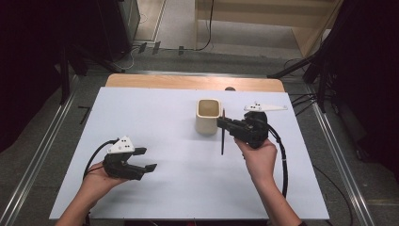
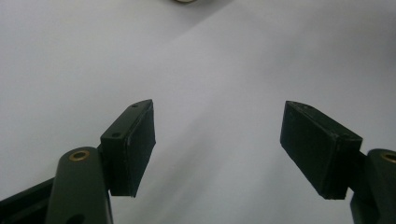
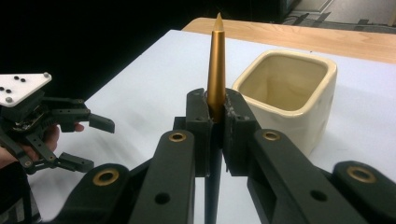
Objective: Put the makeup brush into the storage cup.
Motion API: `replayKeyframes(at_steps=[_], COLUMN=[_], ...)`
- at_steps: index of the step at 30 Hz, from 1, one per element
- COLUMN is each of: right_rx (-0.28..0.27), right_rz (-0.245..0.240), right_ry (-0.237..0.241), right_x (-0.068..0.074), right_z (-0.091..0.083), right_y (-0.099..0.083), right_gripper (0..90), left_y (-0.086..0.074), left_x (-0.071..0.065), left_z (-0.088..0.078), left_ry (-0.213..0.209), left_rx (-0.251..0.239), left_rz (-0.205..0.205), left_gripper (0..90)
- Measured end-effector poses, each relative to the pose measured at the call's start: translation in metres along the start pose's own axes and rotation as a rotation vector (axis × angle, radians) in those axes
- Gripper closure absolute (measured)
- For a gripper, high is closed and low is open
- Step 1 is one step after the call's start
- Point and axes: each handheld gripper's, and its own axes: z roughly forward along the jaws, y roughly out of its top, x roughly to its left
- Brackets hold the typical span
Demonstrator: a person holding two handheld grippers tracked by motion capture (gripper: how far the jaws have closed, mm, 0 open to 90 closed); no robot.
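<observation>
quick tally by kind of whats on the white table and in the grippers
cream square cup: 1
gold-tipped pen, pinched upright in the right gripper beside the cup: 1
grippers, counting the open, empty left gripper: 2
total: 4

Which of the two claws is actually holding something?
The right claw, beside the cream square cup: it pinches a gold-tipped pen. The left claw gapes open, empty.
</observation>
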Motion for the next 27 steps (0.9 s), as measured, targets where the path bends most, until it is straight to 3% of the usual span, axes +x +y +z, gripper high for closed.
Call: replayKeyframes(at_steps=[27], right_rx=[-0.04], right_rz=[-0.03], right_ry=[-0.04], right_x=[-0.006], right_z=[0.003], right_y=[0.037], right_gripper=[83.4], left_y=[0.0], left_x=[0.002], left_z=[0.001], left_ry=[-0.001], left_rx=[0.014], left_rz=[-0.001], left_gripper=[24.9])
